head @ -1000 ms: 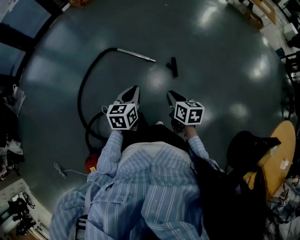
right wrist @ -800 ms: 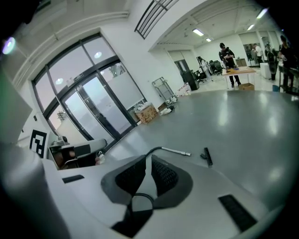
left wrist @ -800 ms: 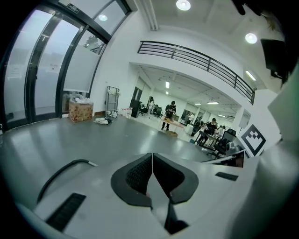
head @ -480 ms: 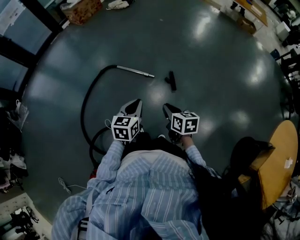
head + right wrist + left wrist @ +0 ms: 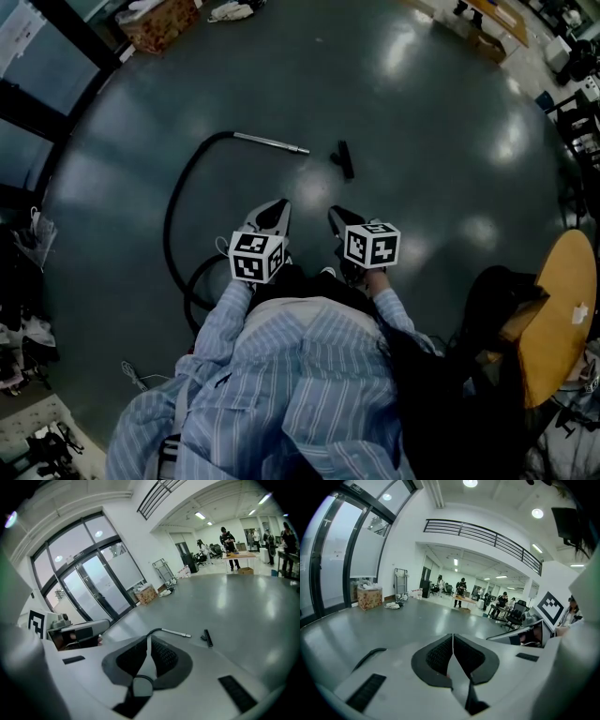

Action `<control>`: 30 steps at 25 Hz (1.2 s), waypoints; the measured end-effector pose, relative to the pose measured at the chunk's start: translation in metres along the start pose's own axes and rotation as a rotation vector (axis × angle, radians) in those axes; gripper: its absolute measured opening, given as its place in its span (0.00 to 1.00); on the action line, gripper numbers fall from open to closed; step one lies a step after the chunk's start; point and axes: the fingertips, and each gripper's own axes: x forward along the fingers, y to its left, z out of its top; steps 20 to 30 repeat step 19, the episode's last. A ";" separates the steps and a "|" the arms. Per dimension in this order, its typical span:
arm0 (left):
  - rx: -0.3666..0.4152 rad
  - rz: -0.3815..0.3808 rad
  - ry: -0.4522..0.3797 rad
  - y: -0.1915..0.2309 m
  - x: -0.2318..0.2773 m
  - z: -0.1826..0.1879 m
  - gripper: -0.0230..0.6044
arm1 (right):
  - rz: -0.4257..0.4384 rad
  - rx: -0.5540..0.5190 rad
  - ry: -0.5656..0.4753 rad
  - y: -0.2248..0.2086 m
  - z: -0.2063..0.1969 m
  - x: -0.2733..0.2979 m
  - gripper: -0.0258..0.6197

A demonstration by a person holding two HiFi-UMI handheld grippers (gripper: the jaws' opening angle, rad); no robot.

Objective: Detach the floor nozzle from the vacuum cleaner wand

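Note:
The silver wand [image 5: 270, 143] lies on the dark floor, joined to a black hose [image 5: 178, 202] that curves back toward me. The black floor nozzle [image 5: 345, 159] lies apart from the wand's free end, a short gap to its right. The right gripper view shows the wand [image 5: 176, 633] and the nozzle [image 5: 207, 638] lying separate. My left gripper [image 5: 278, 207] and right gripper [image 5: 335, 215] are held side by side above the floor, well short of both parts. Each is shut with nothing between the jaws, as the left gripper [image 5: 452, 640] and right gripper [image 5: 148, 642] show in their own views.
A cardboard box [image 5: 160, 22] and a bundle of cloth [image 5: 231, 9] sit at the far left. A round wooden table [image 5: 560, 309] stands at my right, with a dark chair [image 5: 497, 291] beside it. Cable [image 5: 136, 377] and clutter lie at my left. People stand at tables far off [image 5: 461, 591].
The view has shifted so the wand and nozzle sit lower in the picture. Both grippers have drifted slightly, staying shut and empty.

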 end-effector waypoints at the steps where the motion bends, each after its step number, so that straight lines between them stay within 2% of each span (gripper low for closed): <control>1: 0.000 -0.004 0.000 0.000 -0.002 -0.001 0.06 | 0.000 0.001 0.002 0.003 -0.002 0.000 0.09; 7: 0.004 -0.020 0.016 -0.010 -0.005 -0.009 0.06 | 0.007 0.008 0.012 0.004 -0.012 -0.003 0.09; 14: -0.012 -0.017 0.015 0.001 -0.012 -0.017 0.06 | 0.010 0.009 0.033 0.014 -0.027 0.002 0.09; 30: -0.010 -0.026 0.018 -0.006 -0.001 -0.017 0.06 | 0.002 0.015 0.034 0.002 -0.026 0.000 0.09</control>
